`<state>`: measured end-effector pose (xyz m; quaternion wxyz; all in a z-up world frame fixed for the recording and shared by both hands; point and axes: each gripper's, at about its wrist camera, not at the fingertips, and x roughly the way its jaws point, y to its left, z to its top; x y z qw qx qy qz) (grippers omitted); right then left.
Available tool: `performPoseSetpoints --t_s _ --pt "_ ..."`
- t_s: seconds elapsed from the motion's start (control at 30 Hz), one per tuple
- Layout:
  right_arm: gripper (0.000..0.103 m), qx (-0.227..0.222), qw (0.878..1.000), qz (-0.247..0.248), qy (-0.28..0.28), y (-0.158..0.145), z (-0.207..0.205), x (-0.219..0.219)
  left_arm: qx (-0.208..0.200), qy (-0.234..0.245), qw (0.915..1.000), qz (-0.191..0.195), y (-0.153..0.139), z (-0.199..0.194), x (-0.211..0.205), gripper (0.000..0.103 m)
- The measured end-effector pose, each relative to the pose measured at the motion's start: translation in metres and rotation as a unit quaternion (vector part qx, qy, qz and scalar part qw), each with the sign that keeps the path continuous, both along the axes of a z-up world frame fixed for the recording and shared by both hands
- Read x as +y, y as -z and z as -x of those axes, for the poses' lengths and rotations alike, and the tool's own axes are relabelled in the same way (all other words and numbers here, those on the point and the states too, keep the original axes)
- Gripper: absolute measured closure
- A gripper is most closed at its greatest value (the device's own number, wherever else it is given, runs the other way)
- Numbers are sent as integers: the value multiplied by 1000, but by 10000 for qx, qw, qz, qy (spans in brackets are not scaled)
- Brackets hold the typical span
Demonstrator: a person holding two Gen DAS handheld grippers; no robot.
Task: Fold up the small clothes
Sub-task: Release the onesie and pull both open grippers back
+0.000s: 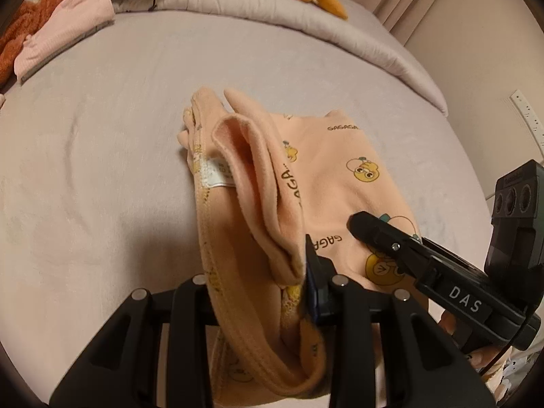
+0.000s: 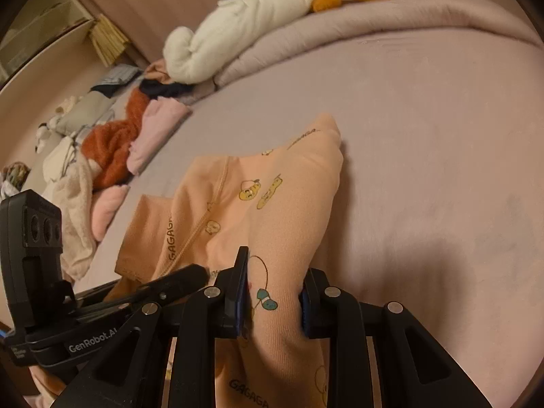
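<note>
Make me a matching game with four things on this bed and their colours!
Things:
1. printed top held in both grippers
2. fuzzy garment in the pile
3. long plush toy near the duvet
4. bed sheet

Colours:
A. white
B. pale lilac-pink
C. peach with yellow cartoon faces
D. rusty orange-red

Pairs: 1-C, 2-D, 3-A, 4-B
</note>
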<state>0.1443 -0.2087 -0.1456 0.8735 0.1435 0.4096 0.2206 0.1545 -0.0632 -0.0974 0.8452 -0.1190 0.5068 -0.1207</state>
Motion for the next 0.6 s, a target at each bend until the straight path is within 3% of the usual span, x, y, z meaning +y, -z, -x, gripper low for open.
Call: performPoseSetpoints --t_s 0.1,0.2,0.23,0.3,0.33,0.4,0.6 --pt "77 111 9999 46 72 4 0 0 102 -38 9999 -74 3 0 0 64" --pt "73 239 9995 150 151 5 1 -2 134 -47 9995 -270 2 2 -1 42" --pt "71 270 9992 224 174 4 2 -2 52 -79 9994 -325 -1 4 1 39" --pt "60 262 9986 366 267 1 5 -4 -71 -107 9994 -322 -9 8 4 36" --pt "55 216 9984 406 314 -1 7 -5 -89 -118 9995 -289 -12 11 6 30" --pt "35 29 9980 461 434 -12 15 -10 -172 -135 9995 -225 -23 17 9 21" --pt "15 -530 9922 773 824 -55 41 -18 -691 -218 9972 -209 -65 46 16 10"
